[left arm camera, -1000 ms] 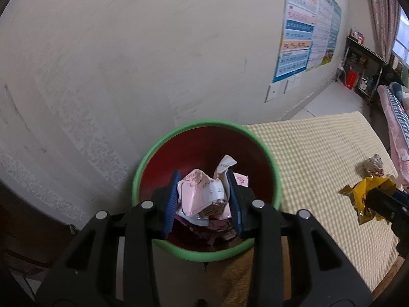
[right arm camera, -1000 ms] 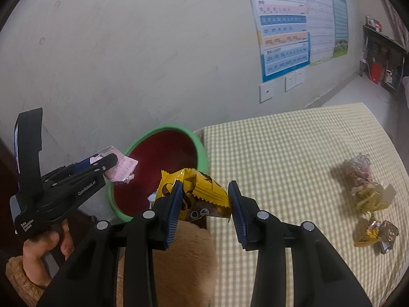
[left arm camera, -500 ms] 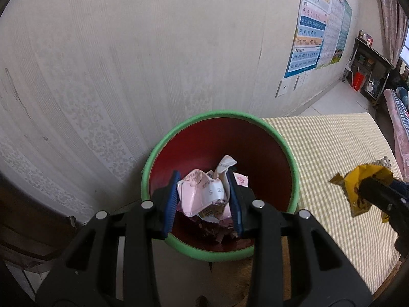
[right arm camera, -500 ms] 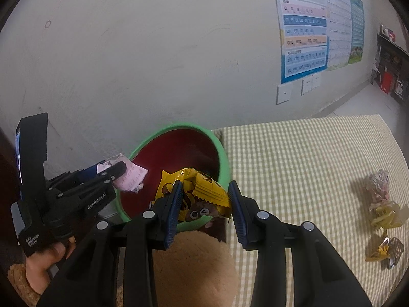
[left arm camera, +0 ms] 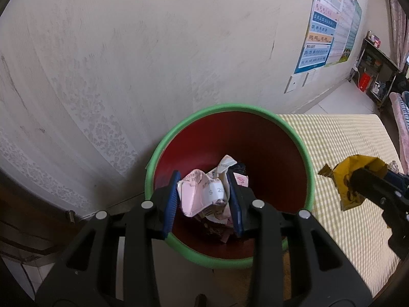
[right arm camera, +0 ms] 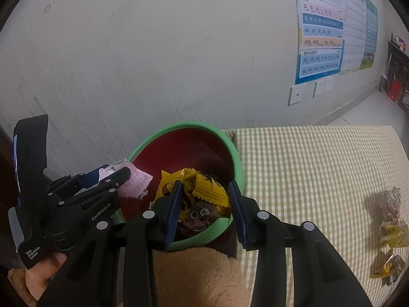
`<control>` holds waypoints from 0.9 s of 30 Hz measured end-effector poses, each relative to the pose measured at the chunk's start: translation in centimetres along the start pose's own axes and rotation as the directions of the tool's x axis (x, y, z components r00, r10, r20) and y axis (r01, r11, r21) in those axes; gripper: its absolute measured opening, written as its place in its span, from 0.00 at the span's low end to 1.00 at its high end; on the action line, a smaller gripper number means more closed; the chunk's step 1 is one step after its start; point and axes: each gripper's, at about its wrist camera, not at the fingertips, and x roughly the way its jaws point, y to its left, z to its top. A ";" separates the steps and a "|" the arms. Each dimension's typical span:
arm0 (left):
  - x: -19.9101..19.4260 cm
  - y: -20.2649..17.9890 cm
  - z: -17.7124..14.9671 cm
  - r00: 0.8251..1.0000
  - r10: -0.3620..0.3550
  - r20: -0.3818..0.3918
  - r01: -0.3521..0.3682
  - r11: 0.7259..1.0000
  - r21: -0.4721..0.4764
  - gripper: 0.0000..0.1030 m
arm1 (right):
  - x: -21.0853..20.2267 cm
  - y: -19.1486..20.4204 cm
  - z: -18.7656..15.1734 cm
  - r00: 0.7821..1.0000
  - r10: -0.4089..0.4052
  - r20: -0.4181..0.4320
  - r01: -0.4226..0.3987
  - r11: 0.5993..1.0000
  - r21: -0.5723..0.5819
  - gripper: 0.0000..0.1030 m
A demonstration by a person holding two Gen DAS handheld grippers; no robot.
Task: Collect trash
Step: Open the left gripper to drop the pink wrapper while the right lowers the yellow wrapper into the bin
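Both grippers are hovering over the green bin to drop trash: left gripper fingers pinching pink paper, right gripper fingers pinching a yellow wrapper.

Two hand-held grippers: left, right. One bin. One pink paper, one yellow wrapper. Three wrappers lie on one table. Two posters.
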 end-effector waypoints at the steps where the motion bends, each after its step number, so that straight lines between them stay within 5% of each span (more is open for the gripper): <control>1: 0.1 0.0 0.0 1.000 0.000 -0.001 0.000 1.000 0.000 0.33 | 0.2 0.1 0.0 1.000 0.001 -0.002 -0.001 1.000 -0.003 0.35; 20: 2.1 0.0 0.0 0.999 -0.001 -0.047 0.000 1.000 -0.008 0.34 | 2.4 0.2 0.2 0.999 0.013 -0.039 -0.014 1.000 -0.024 0.38; 24: 2.3 0.2 -0.1 0.998 0.007 -0.055 -0.008 1.000 -0.018 0.53 | 2.5 0.4 0.2 0.999 0.023 -0.033 -0.024 0.999 -0.023 0.43; 27: 2.3 0.4 -0.2 0.998 0.012 -0.056 -0.013 1.000 -0.027 0.53 | 2.3 0.3 0.1 0.999 0.034 -0.023 -0.035 0.999 -0.019 0.47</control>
